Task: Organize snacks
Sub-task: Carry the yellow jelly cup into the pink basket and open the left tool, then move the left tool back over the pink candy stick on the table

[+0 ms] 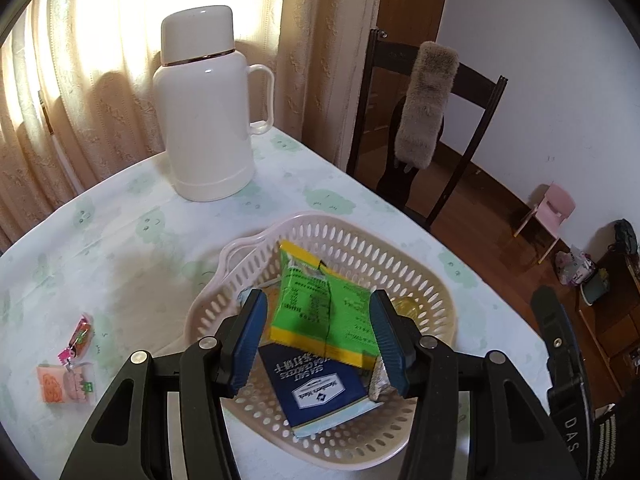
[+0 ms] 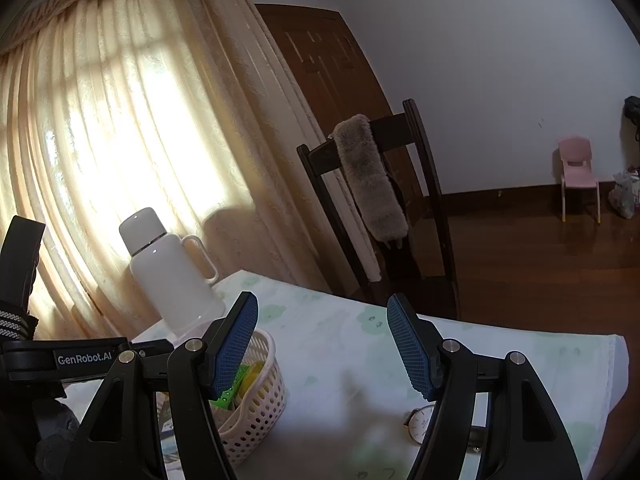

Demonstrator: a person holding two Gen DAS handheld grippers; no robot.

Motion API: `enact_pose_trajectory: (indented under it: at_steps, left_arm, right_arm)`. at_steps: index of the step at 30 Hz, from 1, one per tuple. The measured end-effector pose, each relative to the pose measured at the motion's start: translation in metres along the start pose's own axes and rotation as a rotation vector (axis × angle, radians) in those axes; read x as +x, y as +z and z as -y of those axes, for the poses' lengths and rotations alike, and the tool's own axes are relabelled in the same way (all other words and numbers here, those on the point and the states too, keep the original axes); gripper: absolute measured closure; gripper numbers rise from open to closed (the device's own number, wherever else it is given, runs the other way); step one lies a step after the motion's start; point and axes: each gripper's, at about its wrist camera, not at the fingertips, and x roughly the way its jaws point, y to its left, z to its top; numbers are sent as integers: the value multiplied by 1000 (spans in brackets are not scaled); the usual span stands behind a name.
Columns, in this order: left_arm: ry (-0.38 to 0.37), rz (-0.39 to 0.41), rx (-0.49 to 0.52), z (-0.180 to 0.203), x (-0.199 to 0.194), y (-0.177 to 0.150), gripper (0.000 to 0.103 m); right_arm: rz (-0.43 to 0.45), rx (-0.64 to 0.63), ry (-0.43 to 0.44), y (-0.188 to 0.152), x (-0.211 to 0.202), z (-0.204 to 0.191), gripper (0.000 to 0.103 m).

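Sunlit curtains back a clothed table where the left gripper [image 1: 318, 334] hangs released above a green packet [image 1: 320, 304] in the basket [image 1: 424, 280], the right gripper [image 2: 322, 344] empty, 2 small snacks [image 1: 68, 364] left outside.

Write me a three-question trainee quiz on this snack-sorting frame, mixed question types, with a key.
1. True or false: the green snack packet lies inside the basket.
2. Which item stands upright on the table beyond the basket? A) white thermos B) glass bottle C) paper cup
3. Fill in: the small pink and orange packets still lie on the ____, outside the basket.

Key
1. True. It rests on the dark blue packet, between the open fingers of the left gripper, whose pads do not press on it.
2. A, the white thermos.
3. Tablecloth.
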Motion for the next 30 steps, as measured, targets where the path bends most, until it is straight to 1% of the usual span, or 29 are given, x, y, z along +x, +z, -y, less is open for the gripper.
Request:
enact_pose_trajectory:
  at_steps: [5,17,22,30]
  left_arm:
    - [34,9,-5,-6,-5,-4,44]
    - [77,24,-77,-37,-21,-11,40]
    - [106,32,-109,-54,-31,-17,39]
    - [163,37,-184,-96,-47,-33,39]
  right_arm:
    - [8,-19,10,-1,-2,-3,35]
    - [1,-123,103,-10,-5,-28,35]
    - [4,-172,142,-15,-9,-39,35]
    - [-12,-240,195,-22,-11,-53,35]
